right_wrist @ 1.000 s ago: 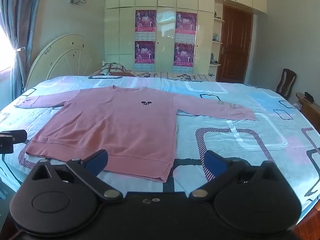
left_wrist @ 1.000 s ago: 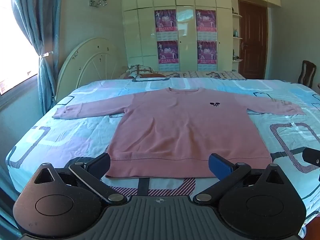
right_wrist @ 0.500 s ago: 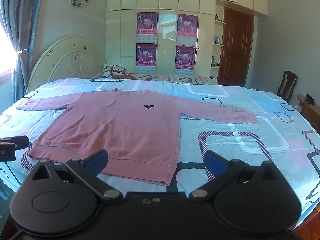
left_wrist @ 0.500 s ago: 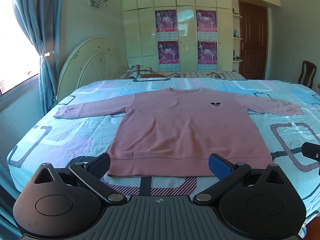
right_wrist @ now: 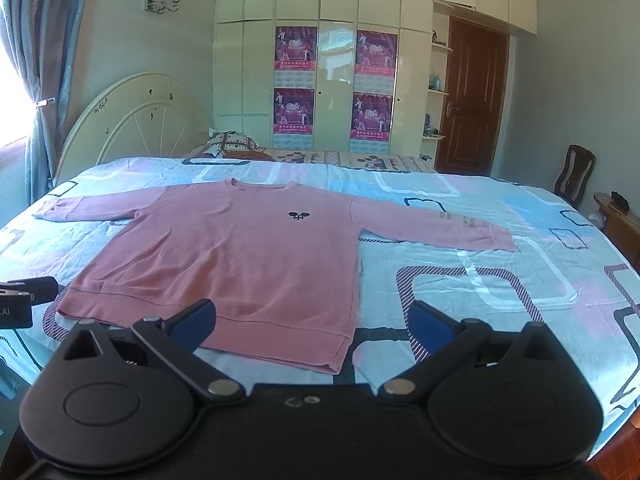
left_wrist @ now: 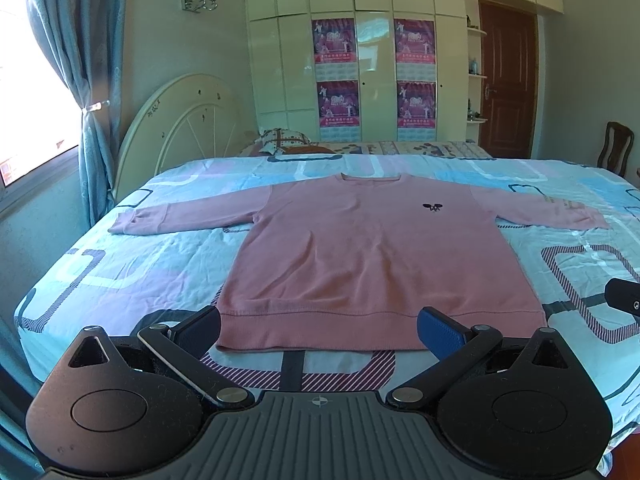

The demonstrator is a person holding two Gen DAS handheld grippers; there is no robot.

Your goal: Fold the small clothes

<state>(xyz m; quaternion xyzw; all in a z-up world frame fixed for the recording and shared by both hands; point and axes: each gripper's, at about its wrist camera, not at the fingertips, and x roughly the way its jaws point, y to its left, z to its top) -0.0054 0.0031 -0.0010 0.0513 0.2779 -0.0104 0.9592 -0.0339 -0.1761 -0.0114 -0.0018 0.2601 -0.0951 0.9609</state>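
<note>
A pink long-sleeved sweatshirt (left_wrist: 372, 248) lies flat and face up on the bed, both sleeves spread out, hem toward me. It also shows in the right wrist view (right_wrist: 240, 248). My left gripper (left_wrist: 318, 330) is open and empty, hovering just in front of the hem. My right gripper (right_wrist: 310, 322) is open and empty, over the hem's right corner. A small black logo (left_wrist: 432, 207) marks the chest.
The bed (left_wrist: 120, 264) has a light blue and pink patterned sheet. A cream headboard (left_wrist: 180, 120) stands at the left, a wardrobe (left_wrist: 372, 60) behind, a wooden chair (right_wrist: 574, 172) at the right. The other gripper's tip (left_wrist: 624, 300) shows at the right edge.
Both grippers have tilted down and drawn back slightly, so the sweatshirt sits a little lower in view. The sweatshirt has not moved. Both stay open.
</note>
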